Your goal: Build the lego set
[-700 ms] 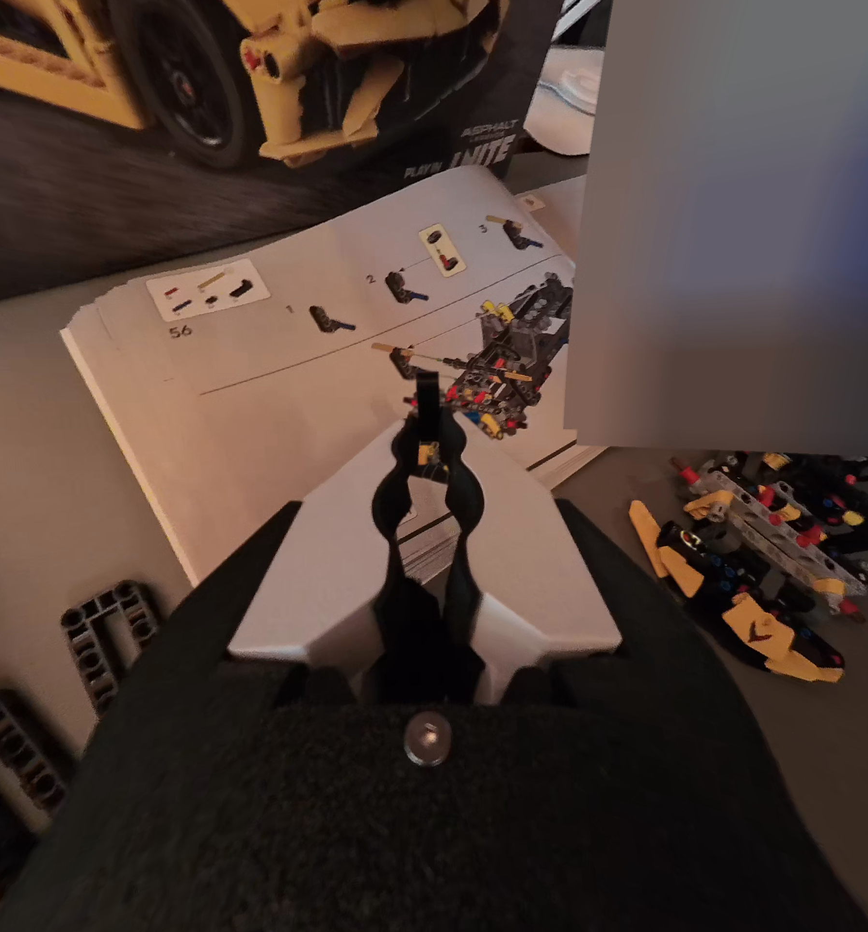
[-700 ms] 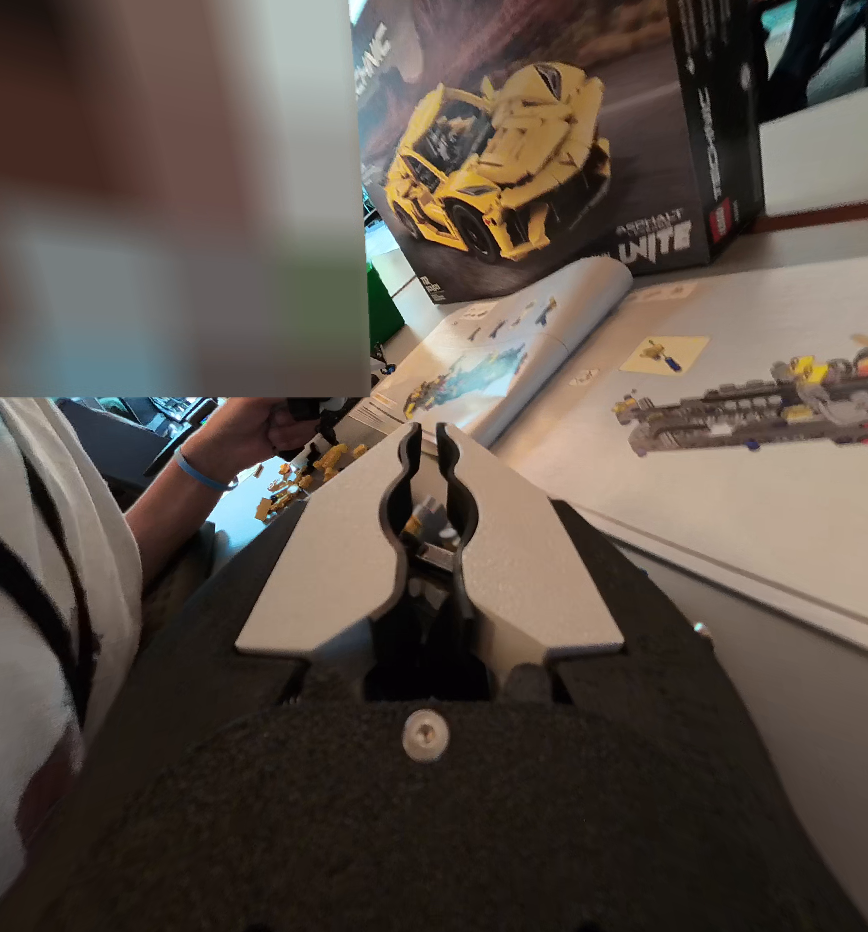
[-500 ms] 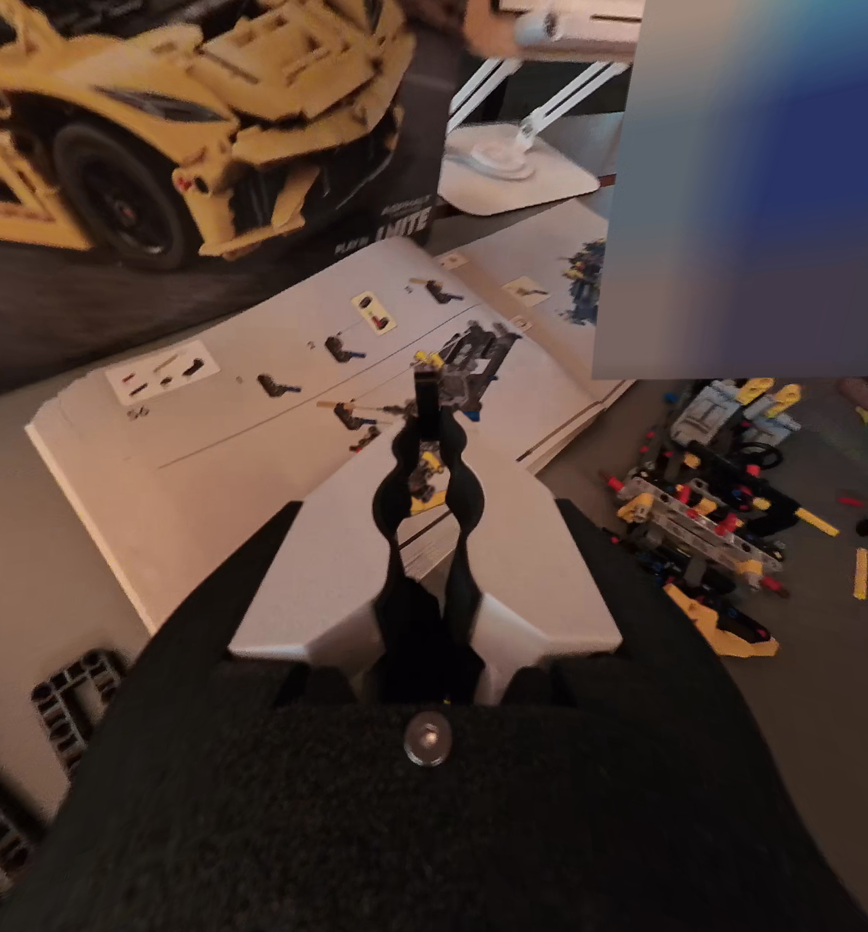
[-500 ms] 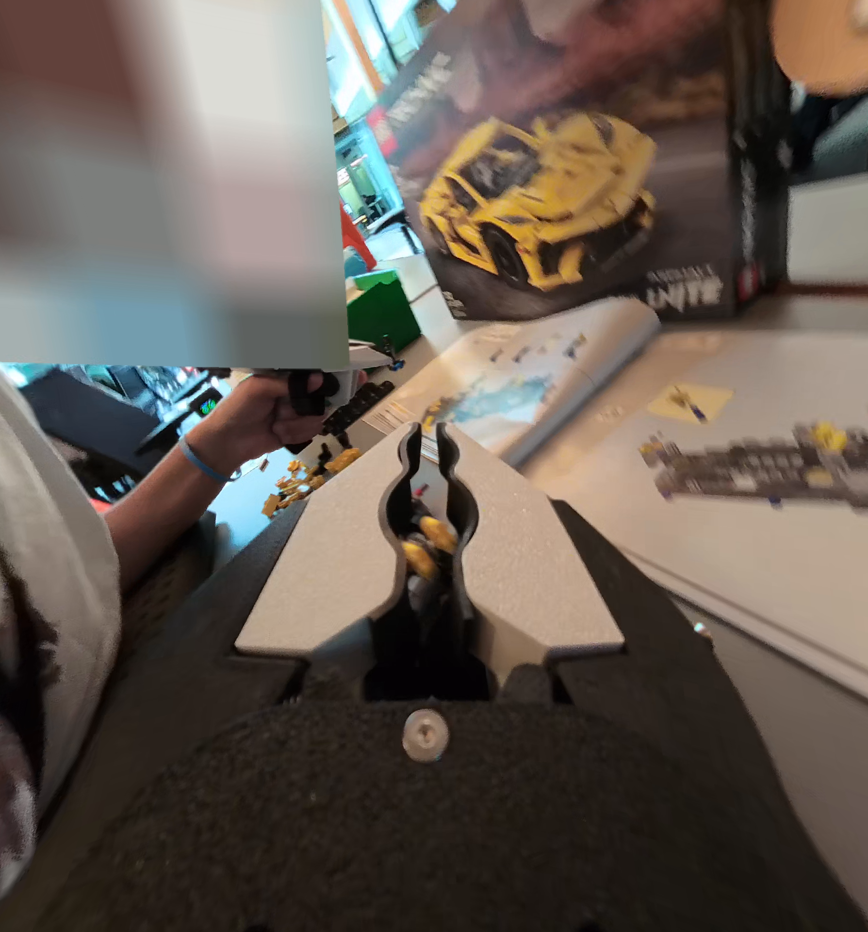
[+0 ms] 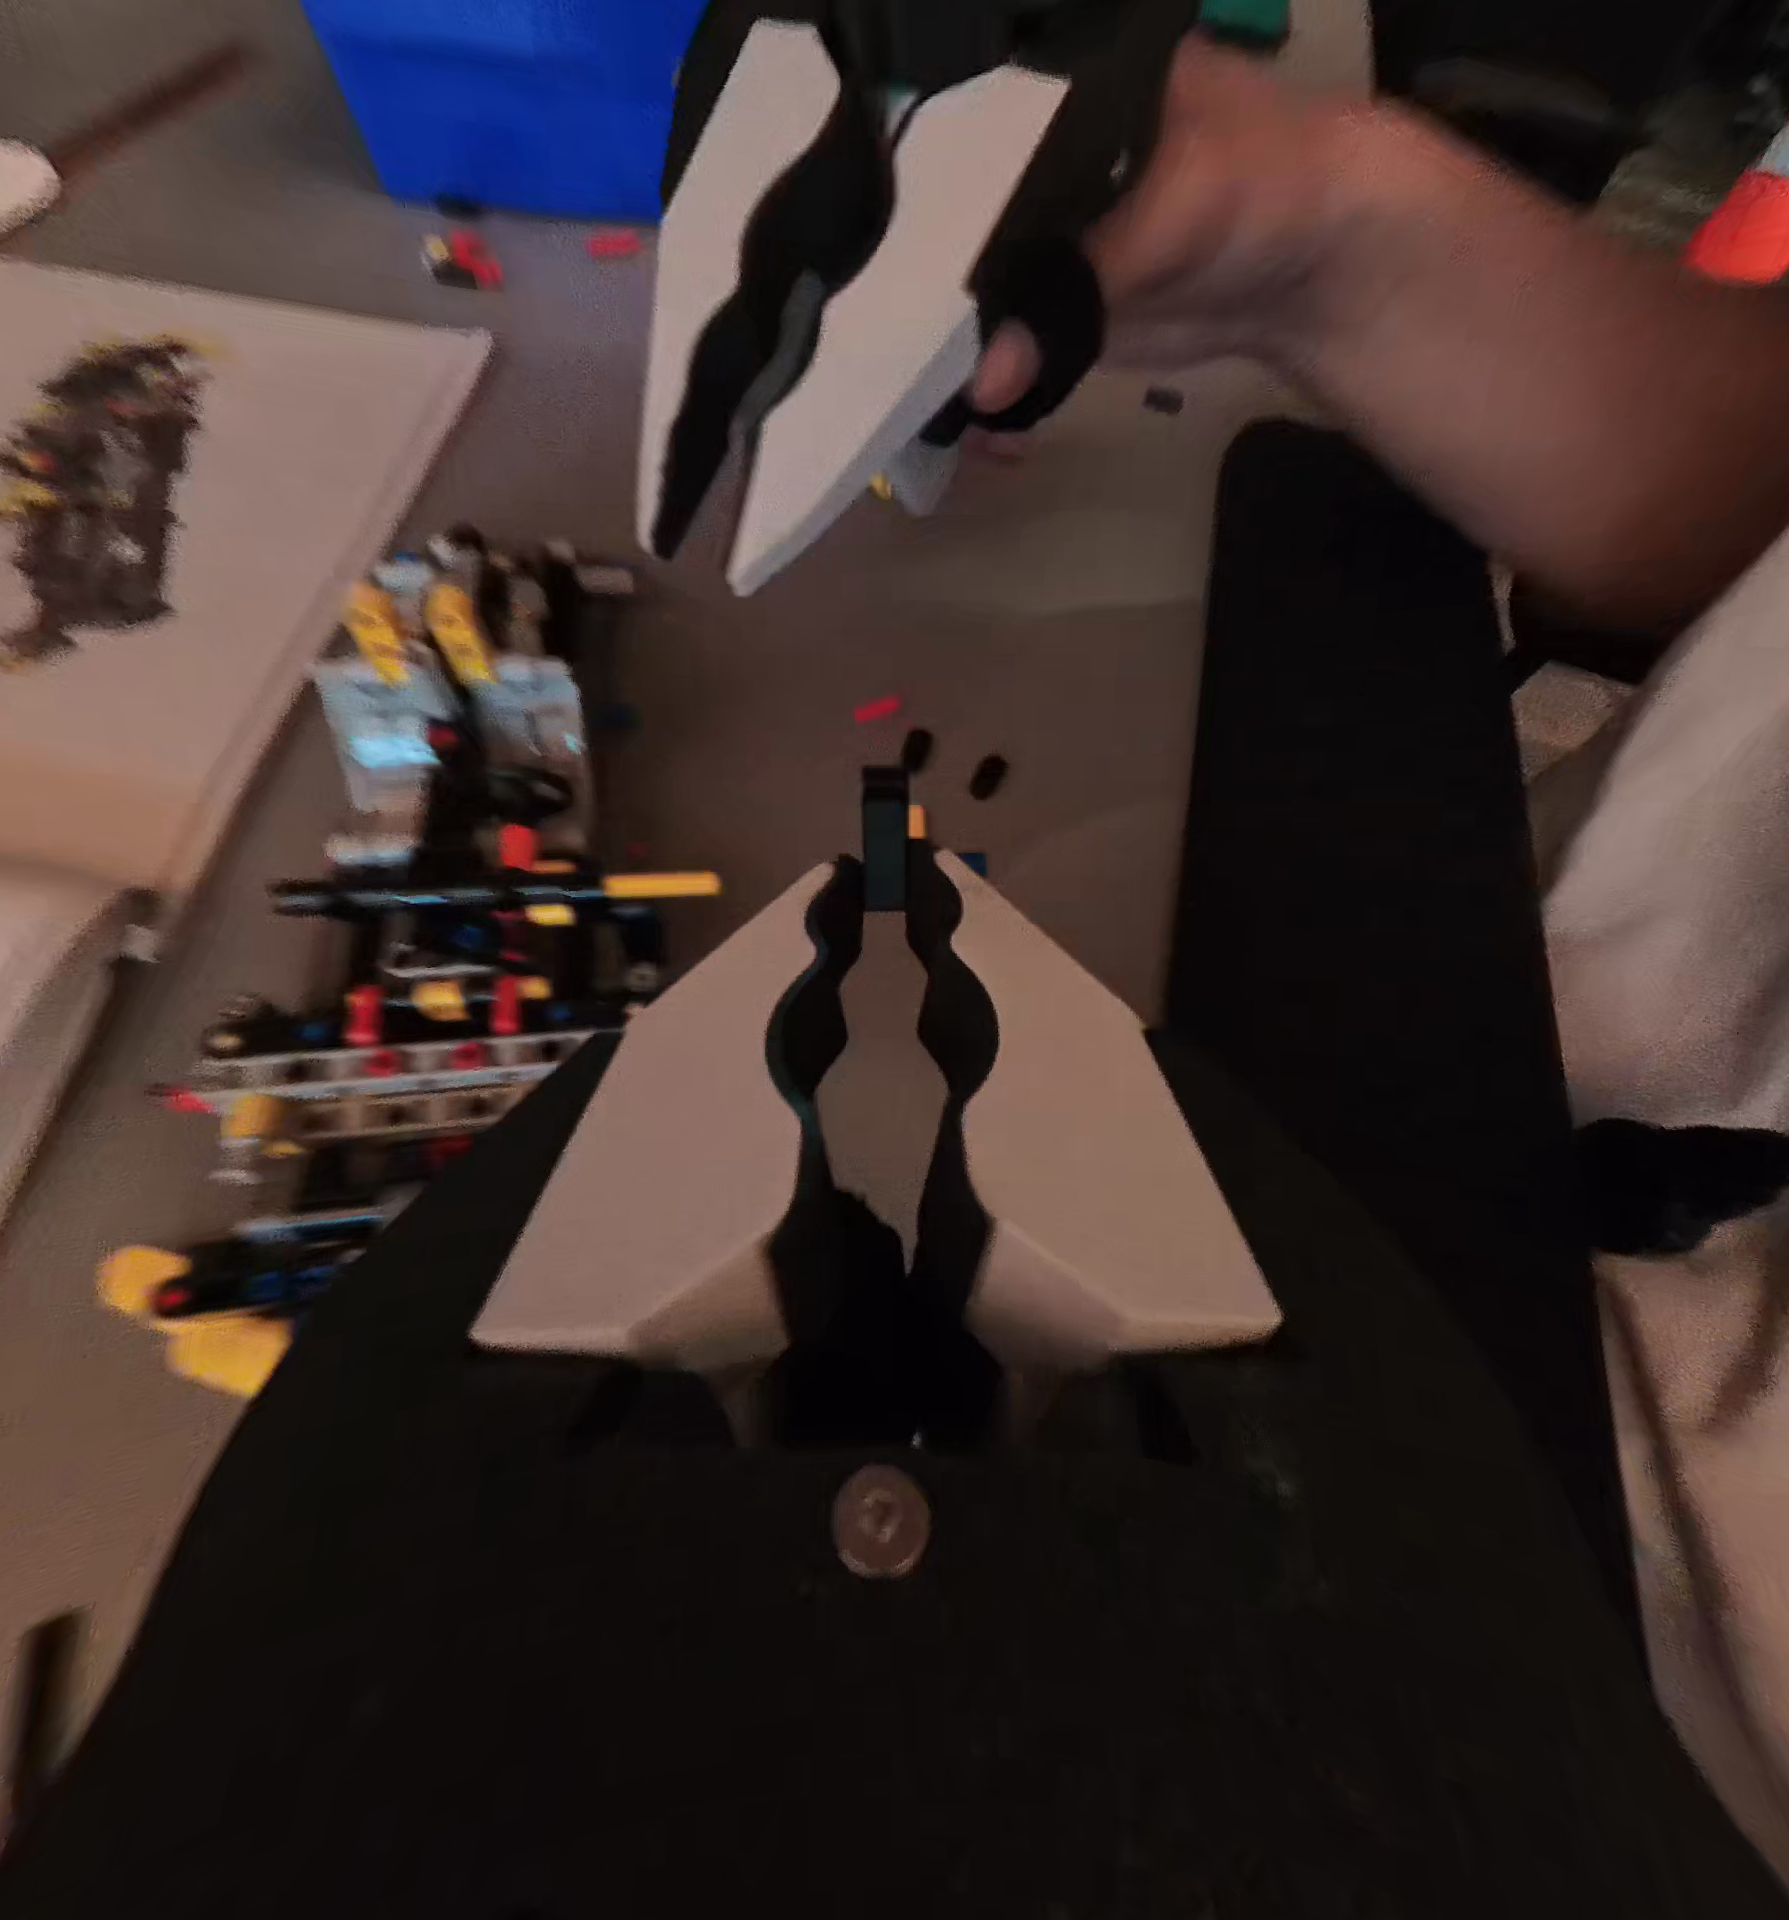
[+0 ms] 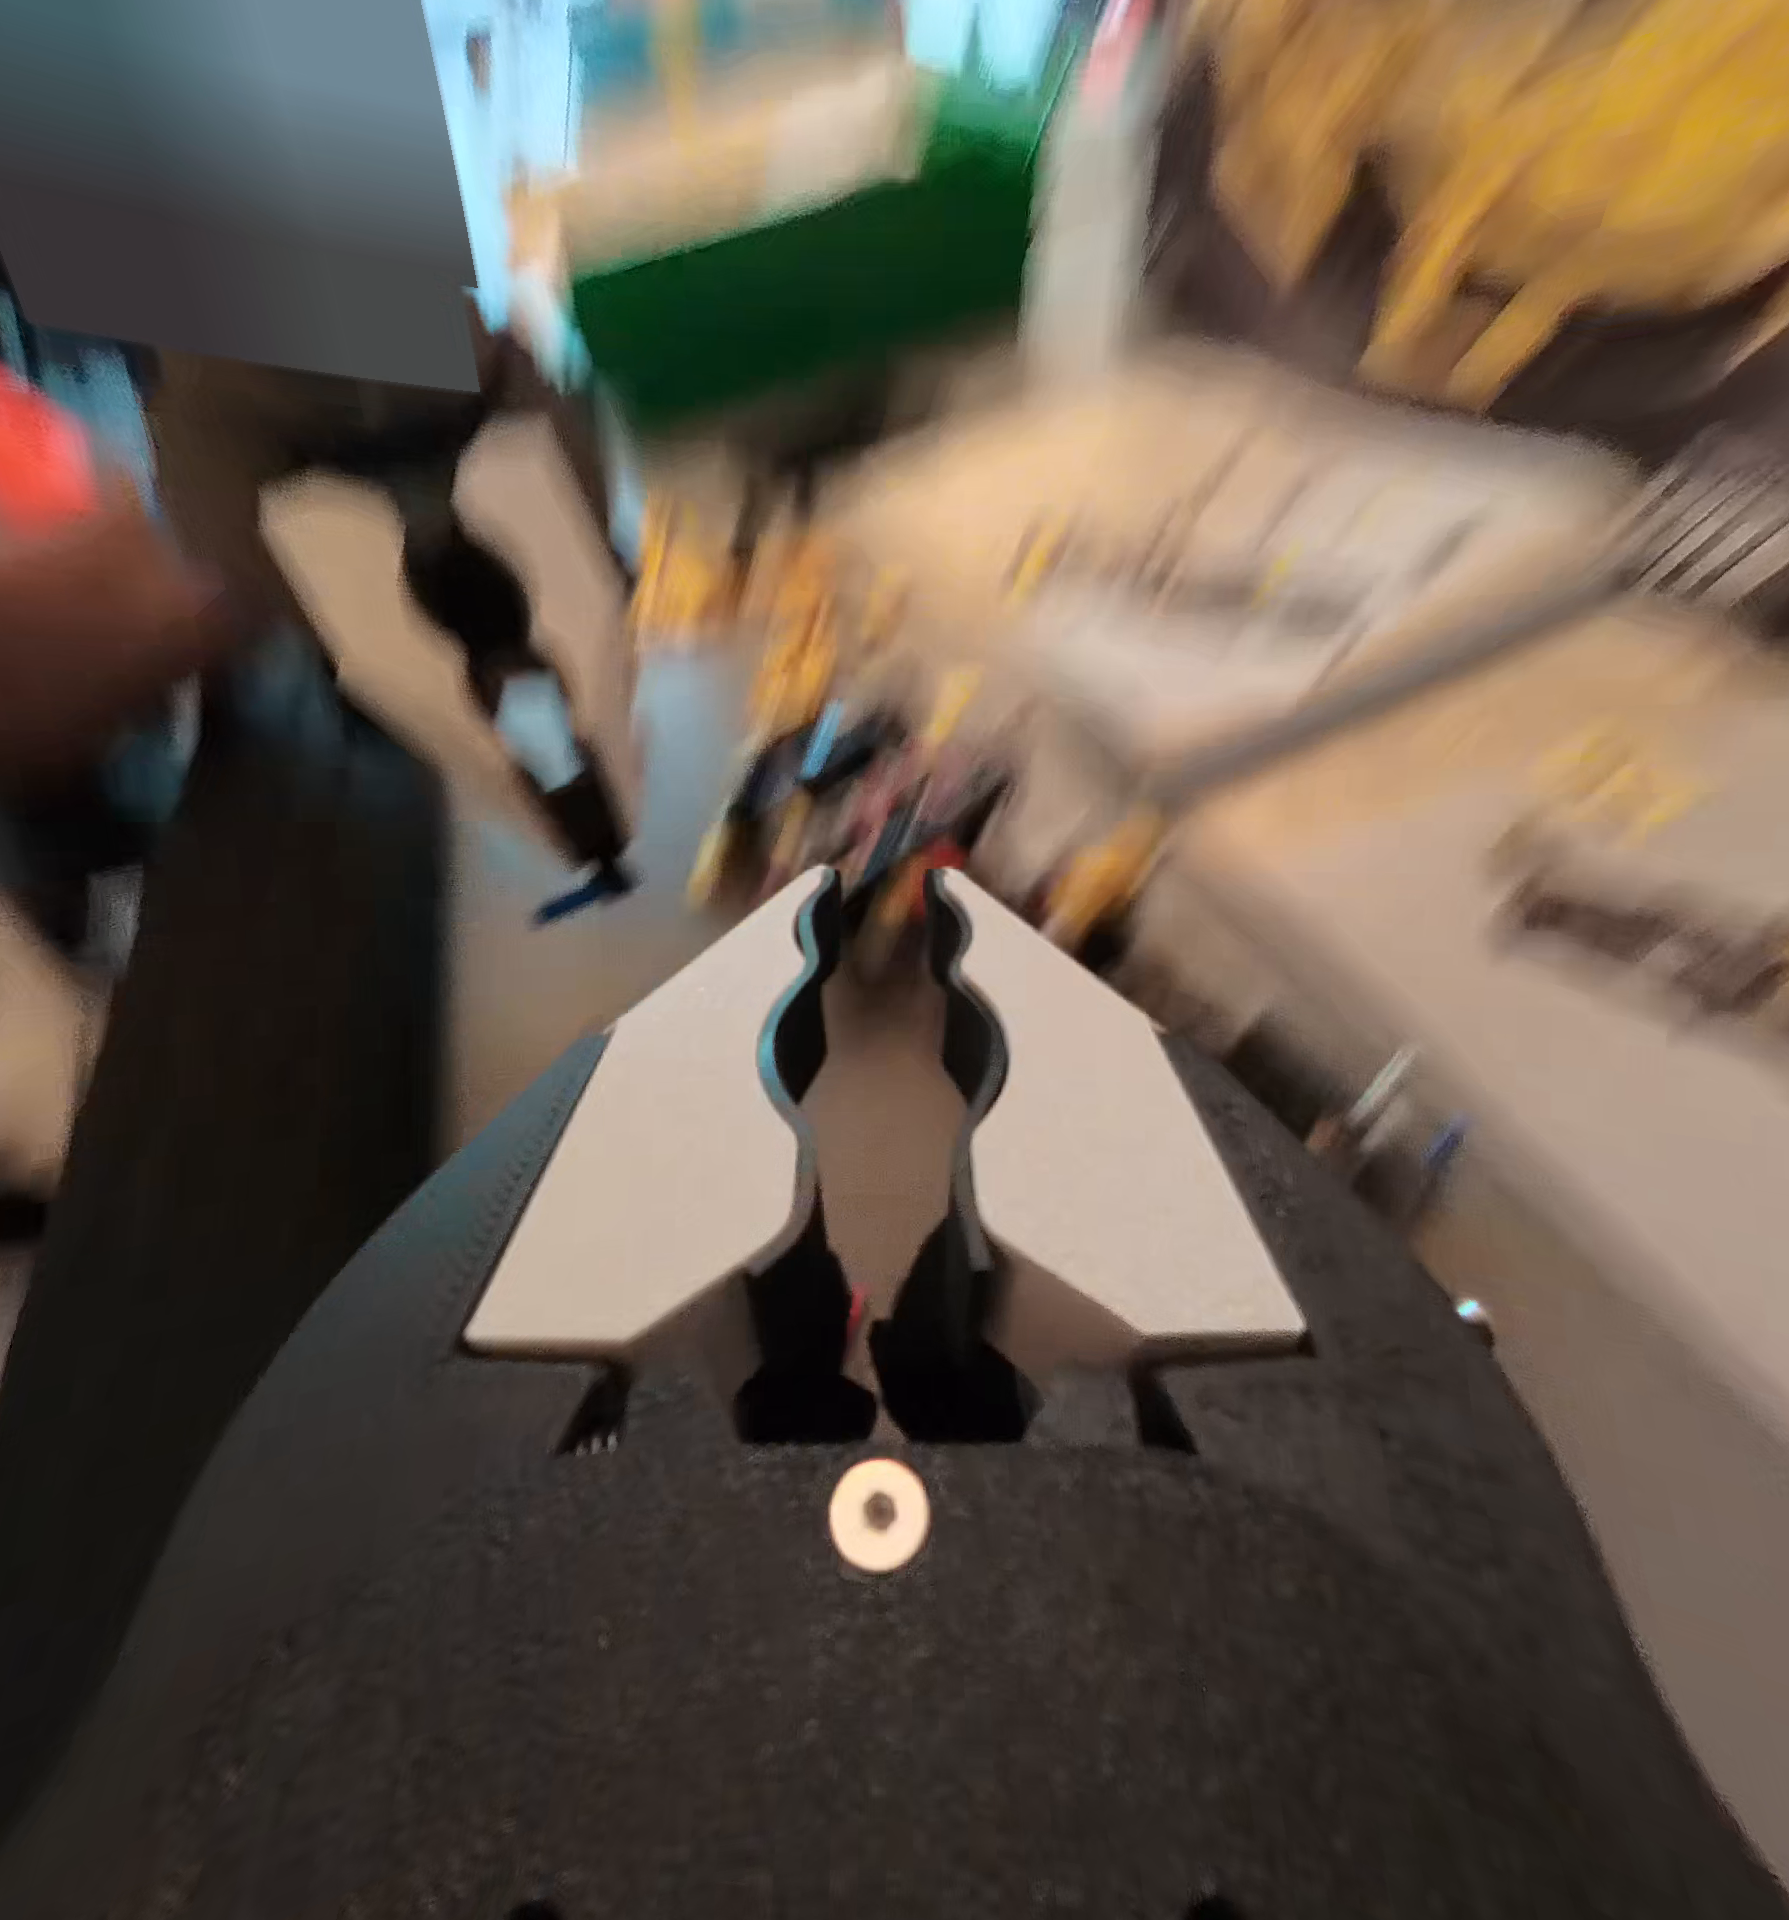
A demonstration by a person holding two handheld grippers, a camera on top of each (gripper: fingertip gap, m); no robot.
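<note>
Left gripper (image 5: 885, 883): its jaws are pinched on a small black lego piece (image 5: 883, 836) that stands up past the fingertips, above the counter.
Right gripper (image 5: 708, 545): in the left wrist view it hangs ahead of and above the left gripper, tips pointing down, held by a hand (image 5: 1285, 270). In its own view a narrow gap shows between the fingertips and nothing sits between them; the frame is heavily blurred.
Lego chassis (image 5: 433, 935): the partly built assembly of black, grey, yellow and red parts lies on the counter to the left of the left gripper, just beside the booklet's edge.
Loose pieces: a small red piece (image 5: 876, 710) and two dark round bits (image 5: 986, 774) lie on the counter just ahead of the left gripper's tips.
Instruction booklet (image 5: 246, 499): open, far left of the left gripper, showing a printed picture of the build.
Counter (image 5: 1025, 644): plain grey-beige surface, dimly lit.
Room: a blue block (image 5: 505, 104) stands at the far edge ahead of the left gripper. An orange and pale object (image 5: 1773, 197) sits beyond the hand. The right wrist view gives only smeared green and yellow shapes.
Person: light clothing (image 5: 1700, 935) fills the right side, beside a black strip.
</note>
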